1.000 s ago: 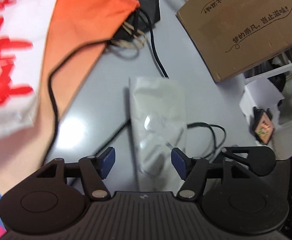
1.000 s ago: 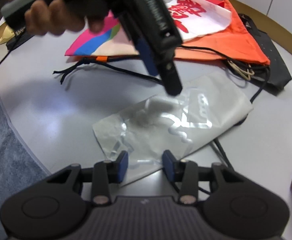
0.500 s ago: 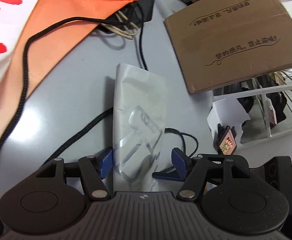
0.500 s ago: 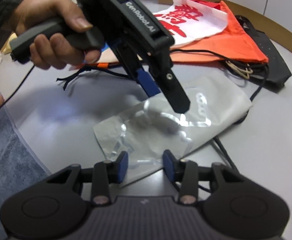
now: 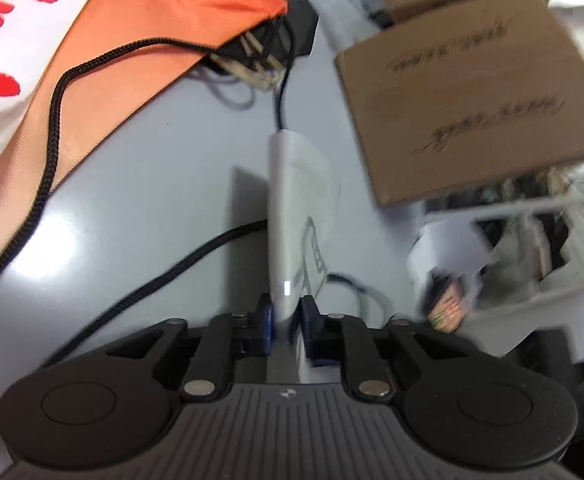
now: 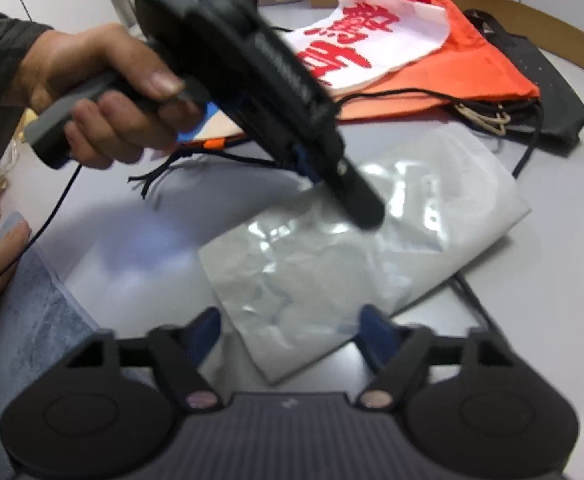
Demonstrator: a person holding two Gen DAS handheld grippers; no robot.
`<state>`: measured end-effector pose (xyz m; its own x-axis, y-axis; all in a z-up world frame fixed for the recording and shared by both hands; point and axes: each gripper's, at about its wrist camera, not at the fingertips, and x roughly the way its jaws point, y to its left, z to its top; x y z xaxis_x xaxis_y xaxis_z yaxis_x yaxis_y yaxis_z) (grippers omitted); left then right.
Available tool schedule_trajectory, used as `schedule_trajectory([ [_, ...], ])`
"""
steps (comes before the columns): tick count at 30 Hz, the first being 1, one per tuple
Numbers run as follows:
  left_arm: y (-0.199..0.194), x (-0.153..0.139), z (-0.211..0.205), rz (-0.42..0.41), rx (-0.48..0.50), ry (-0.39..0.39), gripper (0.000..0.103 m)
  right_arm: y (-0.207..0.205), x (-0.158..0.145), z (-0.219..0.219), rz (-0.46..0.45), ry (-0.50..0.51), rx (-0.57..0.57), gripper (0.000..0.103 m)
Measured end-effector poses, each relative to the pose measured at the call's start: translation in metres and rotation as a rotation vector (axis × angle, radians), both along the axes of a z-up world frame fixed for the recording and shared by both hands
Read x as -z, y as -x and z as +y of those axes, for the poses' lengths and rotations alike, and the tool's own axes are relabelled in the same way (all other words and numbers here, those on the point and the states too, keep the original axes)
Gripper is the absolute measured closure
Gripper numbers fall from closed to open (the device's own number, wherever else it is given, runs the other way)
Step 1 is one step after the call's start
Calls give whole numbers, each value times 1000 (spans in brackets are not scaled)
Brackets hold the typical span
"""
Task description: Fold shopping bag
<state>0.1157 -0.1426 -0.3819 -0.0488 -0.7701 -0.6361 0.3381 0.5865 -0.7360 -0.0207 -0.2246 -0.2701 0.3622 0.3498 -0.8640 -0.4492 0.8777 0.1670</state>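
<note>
- A grey table point(image 6: 552, 280) carries one silvery shopping bag point(image 6: 372, 256), one orange drawstring bag point(image 6: 488, 68), one white bag with red characters point(image 6: 356, 44), one black bag point(image 6: 548, 80) and, at the edge, one cardboard box point(image 5: 472, 112) whose printed script is too blurred to read.
- The left gripper point(image 5: 286, 316) is closing; its blue pads now squeeze the silvery bag's edge, which a second ago lay flat between wide jaws.
- The right gripper point(image 6: 289, 328) is opening, wider than before, and the bag's near corner lies loose between its fingers.
- One hand point(image 6: 103, 96) grasps the left gripper's handle.
</note>
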Motion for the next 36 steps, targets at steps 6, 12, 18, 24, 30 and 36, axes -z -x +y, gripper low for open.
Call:
schedule_trajectory([
  [6,-8,-22,9,-4,-95,77,88,-3,-39,-19,-104,-133,138,25],
  [12,-24,-43,19,46,-314,73,88,3,-57,13,-356,189,73,25],
  [18,-27,-51,14,103,-429,55,88,4,-53,30,-477,352,25,28],
  [24,-26,-59,12,154,-479,53,88,-8,-42,29,-481,428,39,55],
  [30,-28,-56,12,245,-562,59,88,3,-43,37,-634,581,-44,59],
  [36,-36,-74,19,286,-584,33,88,3,-52,42,-674,565,-119,86],
])
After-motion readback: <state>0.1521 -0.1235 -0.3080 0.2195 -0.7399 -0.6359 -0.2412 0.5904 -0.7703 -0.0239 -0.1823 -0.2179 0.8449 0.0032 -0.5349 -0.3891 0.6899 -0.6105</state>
